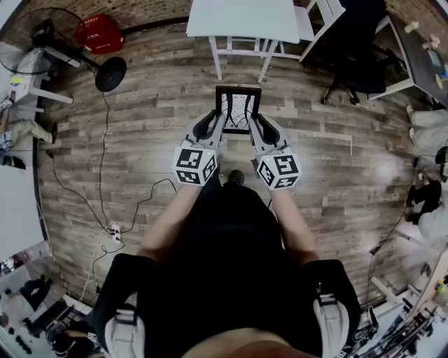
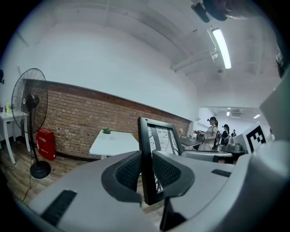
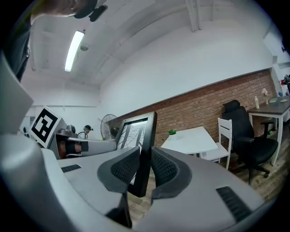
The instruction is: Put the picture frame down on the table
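A black picture frame [image 1: 238, 109] with a white branch-pattern print is held in the air above the wooden floor, in front of a white table [image 1: 241, 19]. My left gripper [image 1: 214, 124] is shut on the frame's left edge [image 2: 147, 163]. My right gripper [image 1: 260, 126] is shut on its right edge [image 3: 146, 154]. Both gripper views show the frame upright between the ribbed pads, with the white table [image 2: 113, 142] [image 3: 190, 139] beyond it by a brick wall.
A white chair [image 1: 318, 21] and a black office chair [image 1: 353, 49] stand right of the table. A standing fan [image 1: 105, 70] and a red box [image 1: 100, 33] are at the far left. Cables and a power strip [image 1: 114, 231] lie on the floor at left.
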A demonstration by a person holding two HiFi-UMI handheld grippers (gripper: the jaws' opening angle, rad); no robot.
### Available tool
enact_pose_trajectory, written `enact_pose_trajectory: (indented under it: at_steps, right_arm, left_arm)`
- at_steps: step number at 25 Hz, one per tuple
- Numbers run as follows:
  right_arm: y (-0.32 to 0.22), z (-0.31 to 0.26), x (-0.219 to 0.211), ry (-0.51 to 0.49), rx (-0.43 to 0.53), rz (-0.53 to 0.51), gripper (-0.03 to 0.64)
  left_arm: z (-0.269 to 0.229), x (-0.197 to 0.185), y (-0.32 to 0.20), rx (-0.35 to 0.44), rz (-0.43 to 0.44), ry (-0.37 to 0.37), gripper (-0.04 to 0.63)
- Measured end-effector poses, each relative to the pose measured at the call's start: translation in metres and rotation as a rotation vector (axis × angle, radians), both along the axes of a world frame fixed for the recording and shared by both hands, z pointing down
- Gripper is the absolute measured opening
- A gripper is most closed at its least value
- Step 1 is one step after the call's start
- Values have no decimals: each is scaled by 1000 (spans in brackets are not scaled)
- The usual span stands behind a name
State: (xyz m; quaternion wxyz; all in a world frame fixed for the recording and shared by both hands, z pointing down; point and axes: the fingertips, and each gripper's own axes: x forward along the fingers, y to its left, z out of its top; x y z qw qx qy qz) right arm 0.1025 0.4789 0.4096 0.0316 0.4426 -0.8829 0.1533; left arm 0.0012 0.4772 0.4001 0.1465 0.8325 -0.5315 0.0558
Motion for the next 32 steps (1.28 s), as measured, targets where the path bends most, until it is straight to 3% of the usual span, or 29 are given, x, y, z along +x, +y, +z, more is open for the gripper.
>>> enact_pose_trajectory:
  at_steps: [17,32]
  right_arm:
    - [11,-6,-10,4,24,13,75]
    - [-58,3,-33,35,16,41,75]
  left_arm:
    - [-2,-11,11,5,10,36,83]
    - [5,-33,-61,-8,44,31,83]
